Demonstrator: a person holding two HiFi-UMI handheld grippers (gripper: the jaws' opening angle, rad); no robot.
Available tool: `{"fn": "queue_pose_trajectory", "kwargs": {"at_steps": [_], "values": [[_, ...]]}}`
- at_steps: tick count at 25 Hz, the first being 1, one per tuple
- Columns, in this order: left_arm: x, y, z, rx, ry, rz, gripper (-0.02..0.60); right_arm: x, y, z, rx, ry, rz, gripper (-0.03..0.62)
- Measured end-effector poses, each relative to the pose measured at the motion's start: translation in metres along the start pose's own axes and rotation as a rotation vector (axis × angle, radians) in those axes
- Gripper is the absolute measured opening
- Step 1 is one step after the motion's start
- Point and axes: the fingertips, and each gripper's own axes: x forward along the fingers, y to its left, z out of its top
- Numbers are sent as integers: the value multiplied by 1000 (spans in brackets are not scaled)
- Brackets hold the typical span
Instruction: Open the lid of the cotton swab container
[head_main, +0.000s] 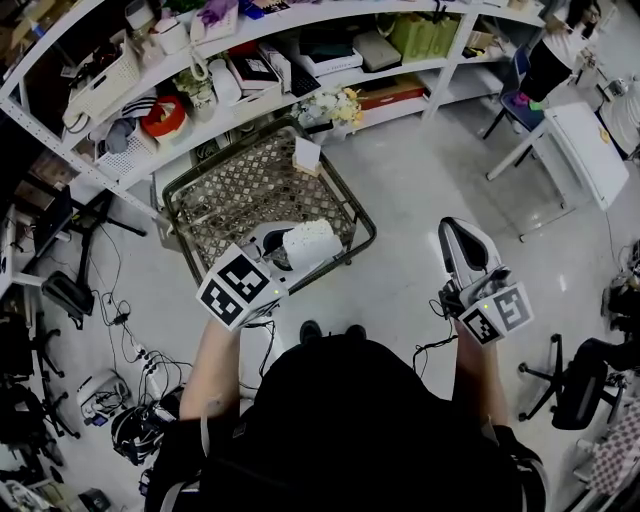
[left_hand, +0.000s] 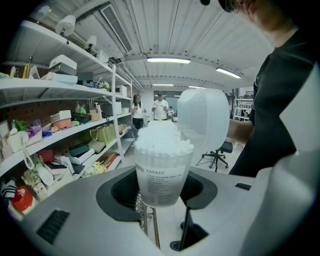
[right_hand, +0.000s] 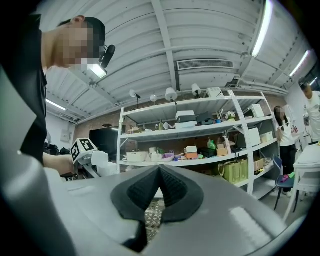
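Between left gripper (left_hand: 160, 194) jaws, cotton swab container (left_hand: 162, 172) was gripped, lid (left_hand: 202, 117) judged already opened; right gripper (right_hand: 159, 192) jaws were closed empty; only set-down was judged outstanding.

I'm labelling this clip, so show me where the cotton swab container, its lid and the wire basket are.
cotton swab container (left_hand: 161, 175): left gripper view, its labelled wall.
lid (left_hand: 205, 117): left gripper view, middle of the raised lid.
wire basket (head_main: 245, 185): head view, bare mesh floor.
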Motion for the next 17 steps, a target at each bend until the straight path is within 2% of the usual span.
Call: {"fn": "queue_pose_trajectory", "kwargs": {"at_steps": [17], "values": [[-1, -2, -2, -9, 14, 4, 209, 2, 7, 0, 3, 11, 37, 8]]}}
